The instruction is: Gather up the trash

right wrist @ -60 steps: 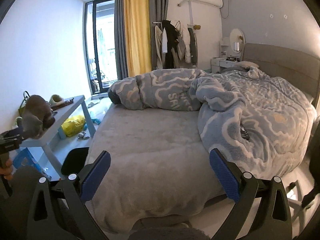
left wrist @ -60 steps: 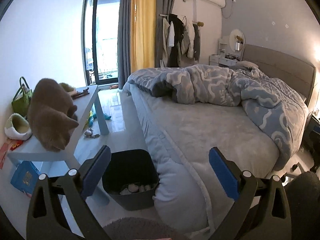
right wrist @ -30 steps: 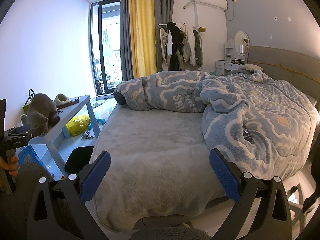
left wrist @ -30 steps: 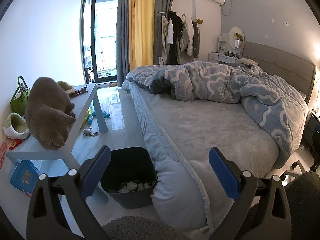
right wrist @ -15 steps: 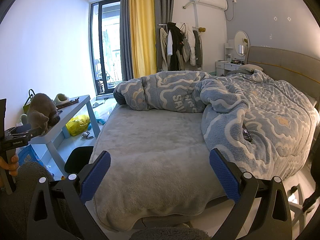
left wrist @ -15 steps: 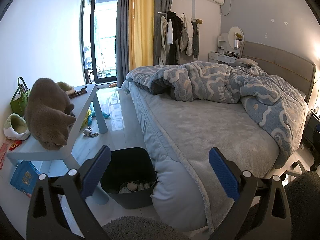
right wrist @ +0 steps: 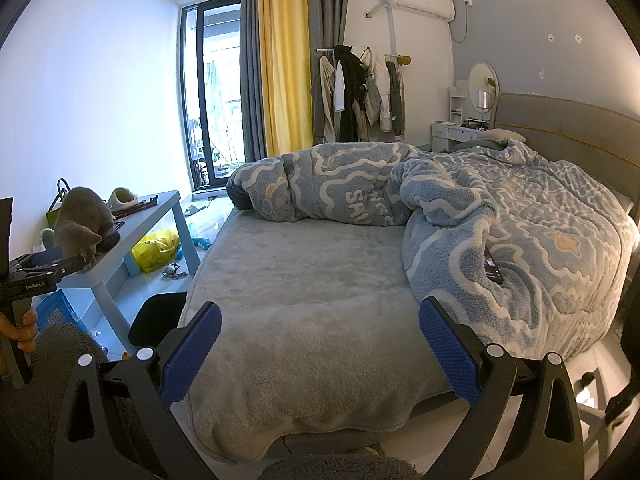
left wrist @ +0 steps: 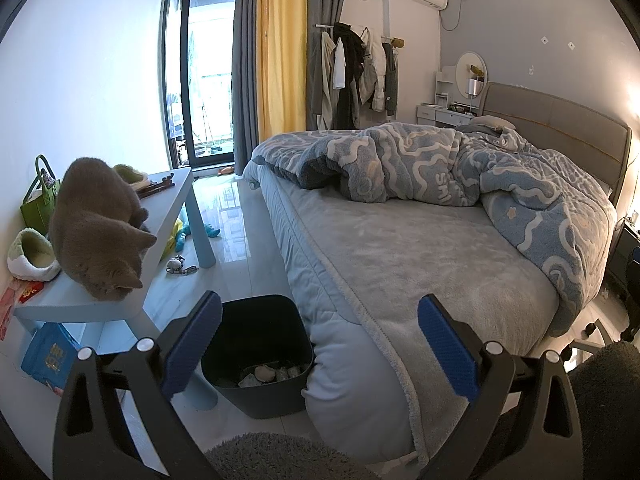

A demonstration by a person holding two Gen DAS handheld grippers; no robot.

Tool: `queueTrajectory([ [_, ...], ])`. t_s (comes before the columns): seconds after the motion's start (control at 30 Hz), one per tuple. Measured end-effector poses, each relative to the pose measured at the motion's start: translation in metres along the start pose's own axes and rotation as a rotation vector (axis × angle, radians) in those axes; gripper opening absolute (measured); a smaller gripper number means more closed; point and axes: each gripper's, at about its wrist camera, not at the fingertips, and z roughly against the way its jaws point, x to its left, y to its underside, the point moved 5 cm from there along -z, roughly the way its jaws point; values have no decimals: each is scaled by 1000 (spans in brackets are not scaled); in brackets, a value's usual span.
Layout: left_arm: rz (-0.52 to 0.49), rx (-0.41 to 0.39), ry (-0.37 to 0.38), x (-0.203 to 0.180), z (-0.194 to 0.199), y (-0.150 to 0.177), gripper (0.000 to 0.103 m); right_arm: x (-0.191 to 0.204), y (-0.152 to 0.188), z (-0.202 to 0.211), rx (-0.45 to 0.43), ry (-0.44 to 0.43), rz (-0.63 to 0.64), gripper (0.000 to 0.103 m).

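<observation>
In the left wrist view the left tool (left wrist: 319, 342), pads apart and empty, has the dark bin (left wrist: 259, 354) with crumpled trash (left wrist: 264, 373) just below-left, while in the right wrist view the right tool (right wrist: 319, 344), likewise apart, sees the bin (right wrist: 158, 320) farther off to its left.

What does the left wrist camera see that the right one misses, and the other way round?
Only the left shows inside the dark bin, with crumpled trash at its bottom. Only the right shows a remote on the blanket, a yellow bag under the table, and the hand holding the other gripper. Both show the cat, the bed and open, empty fingers.
</observation>
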Motion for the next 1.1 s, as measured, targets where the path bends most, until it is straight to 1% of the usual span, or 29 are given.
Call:
queueTrajectory([
  [1.1, -1, 0, 0, -3, 0, 0, 100, -3, -1, -1, 0, -2, 2, 100],
])
